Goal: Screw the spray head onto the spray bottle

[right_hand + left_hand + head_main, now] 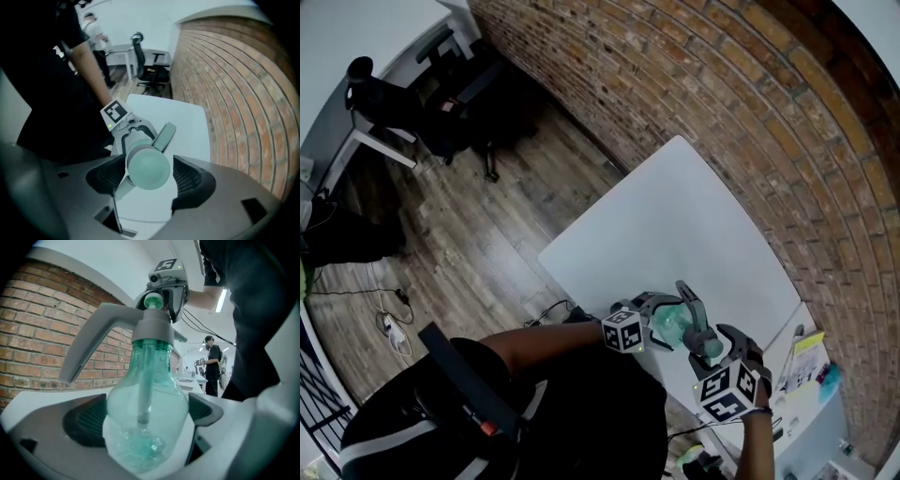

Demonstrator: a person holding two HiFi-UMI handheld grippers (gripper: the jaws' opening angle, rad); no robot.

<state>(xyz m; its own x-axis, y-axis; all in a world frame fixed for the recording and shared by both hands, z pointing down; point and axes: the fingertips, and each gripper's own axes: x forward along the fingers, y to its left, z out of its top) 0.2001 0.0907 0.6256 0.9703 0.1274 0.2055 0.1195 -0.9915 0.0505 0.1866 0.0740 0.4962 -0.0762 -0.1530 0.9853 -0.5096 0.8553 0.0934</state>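
Note:
A clear green spray bottle (147, 394) stands upright between the pads of my left gripper (147, 414), which is shut on its belly. Its grey spray head (150, 329) sits on the bottle neck, with the lever pointing left and down. My right gripper (161, 284) comes in from above and is shut on the head's top. In the right gripper view the round pale-green cap (147, 166) fills the gap between the jaws of that gripper (149, 177), and the left gripper (127, 129) shows beyond. The head view shows both grippers (658, 323) (709, 345) holding the bottle (671, 324) above the table's near edge.
The white table (675, 225) runs along a brick wall (722, 112). Papers and small items (811, 366) lie at its right end. A black office chair and a desk (394, 103) stand on the wooden floor at far left. Another person (213, 364) stands in the background.

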